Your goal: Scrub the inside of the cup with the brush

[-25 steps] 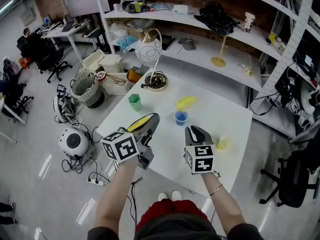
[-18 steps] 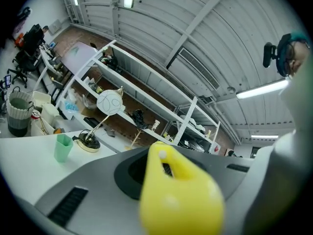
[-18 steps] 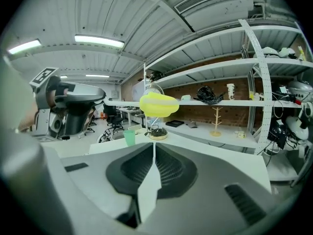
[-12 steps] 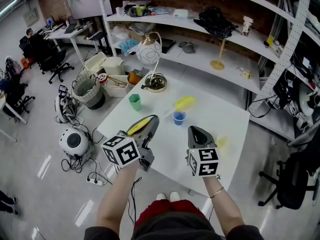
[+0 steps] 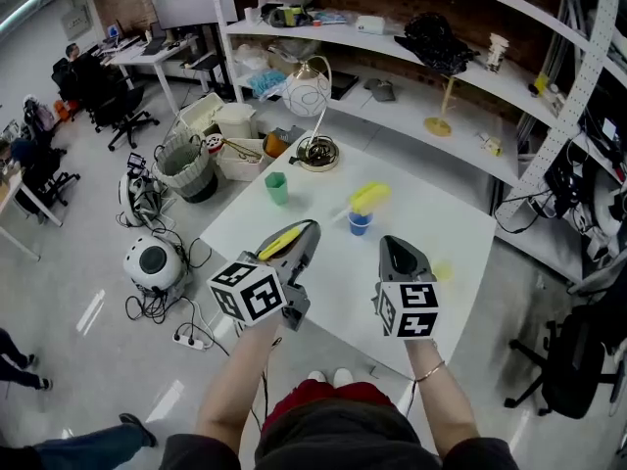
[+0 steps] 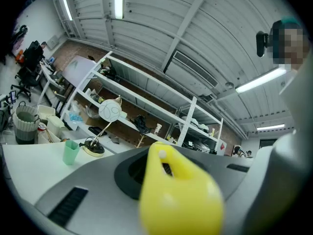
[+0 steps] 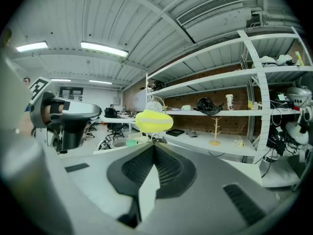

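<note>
On the white table (image 5: 243,231) stands a small blue cup (image 5: 360,223) with a yellow brush head (image 5: 369,198) resting on top of it. In the right gripper view the brush head (image 7: 153,121) shows just beyond the jaw tips. My left gripper (image 5: 302,231) hovers near the table's front, shut on a yellow plastic thing (image 6: 173,187) whose full shape is hidden. My right gripper (image 5: 392,246) hangs beside it, in front of the blue cup and apart from it. Its jaws are shut with nothing between them (image 7: 153,143).
A green cup (image 5: 277,187) stands at the table's back left, also visible in the left gripper view (image 6: 71,152). Behind it is a lamp (image 5: 319,155) with a globe shade. A pale yellow thing (image 5: 443,270) lies at the right edge. Shelves stand beyond; bins and cables lie on the floor to the left.
The right gripper's jaws have closed from a small gap to fully shut. Both grippers drifted slightly as the head view shifted. The left gripper keeps its yellow thing.
</note>
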Action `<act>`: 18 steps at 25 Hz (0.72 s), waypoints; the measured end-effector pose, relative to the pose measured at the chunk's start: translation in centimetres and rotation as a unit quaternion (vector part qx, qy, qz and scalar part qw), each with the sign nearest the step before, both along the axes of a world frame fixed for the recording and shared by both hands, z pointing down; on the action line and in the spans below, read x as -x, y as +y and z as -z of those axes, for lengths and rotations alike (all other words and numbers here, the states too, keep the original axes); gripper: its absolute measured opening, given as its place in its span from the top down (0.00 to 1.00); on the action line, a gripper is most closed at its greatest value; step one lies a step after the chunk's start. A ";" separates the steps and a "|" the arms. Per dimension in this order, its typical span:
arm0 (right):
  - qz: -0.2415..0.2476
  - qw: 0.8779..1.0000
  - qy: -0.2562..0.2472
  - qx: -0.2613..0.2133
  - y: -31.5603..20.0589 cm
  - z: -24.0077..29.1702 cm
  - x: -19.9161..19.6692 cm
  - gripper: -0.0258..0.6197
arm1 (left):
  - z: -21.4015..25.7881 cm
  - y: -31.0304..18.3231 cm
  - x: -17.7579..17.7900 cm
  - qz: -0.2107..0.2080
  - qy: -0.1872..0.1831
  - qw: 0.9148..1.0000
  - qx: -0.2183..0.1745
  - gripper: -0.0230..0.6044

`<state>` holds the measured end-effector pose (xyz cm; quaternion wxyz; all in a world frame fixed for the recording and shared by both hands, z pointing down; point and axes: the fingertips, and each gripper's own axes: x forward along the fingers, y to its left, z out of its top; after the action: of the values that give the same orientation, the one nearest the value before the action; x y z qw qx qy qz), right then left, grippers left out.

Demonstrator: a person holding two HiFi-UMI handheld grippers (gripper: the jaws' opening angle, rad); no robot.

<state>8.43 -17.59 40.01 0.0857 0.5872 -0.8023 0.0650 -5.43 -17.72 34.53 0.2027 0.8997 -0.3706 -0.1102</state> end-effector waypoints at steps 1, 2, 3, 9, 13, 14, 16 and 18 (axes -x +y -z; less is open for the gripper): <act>0.000 1.000 0.000 0.001 0.0 0.0 0.0 0.93 | 0.0 0.1 0.0 0.002 -0.003 1.000 -0.002 0.89; 0.001 1.000 -0.002 0.002 0.1 0.0 0.0 0.93 | 0.0 0.2 0.0 0.004 -0.005 1.000 -0.004 0.89; 0.003 1.000 -0.003 0.003 0.1 0.0 0.2 0.93 | 0.0 0.2 0.1 0.006 -0.004 1.000 -0.004 0.89; 0.013 1.000 0.017 -0.008 0.5 0.2 0.8 0.93 | -0.2 0.4 0.2 0.011 -0.002 1.000 -0.001 0.89; 0.024 0.999 0.029 -0.013 0.6 0.6 1.2 0.93 | 0.3 0.2 0.1 0.011 -0.003 1.000 -0.004 0.89; 0.026 0.999 0.032 -0.012 0.6 0.6 1.2 0.93 | 0.4 0.2 0.1 0.012 -0.004 1.000 -0.005 0.89; 0.028 0.999 0.031 -0.010 0.6 0.5 1.2 0.93 | 0.7 0.1 0.0 0.012 -0.004 1.000 -0.006 0.89; 0.027 1.000 0.014 -0.006 0.6 0.5 1.0 0.93 | 0.8 0.0 -0.1 0.011 -0.004 1.000 -0.007 0.89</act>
<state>7.44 -17.04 39.53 0.0948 0.5665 -0.8171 0.0493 -5.35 -17.70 33.76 0.1935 0.8972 -0.3810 -0.1112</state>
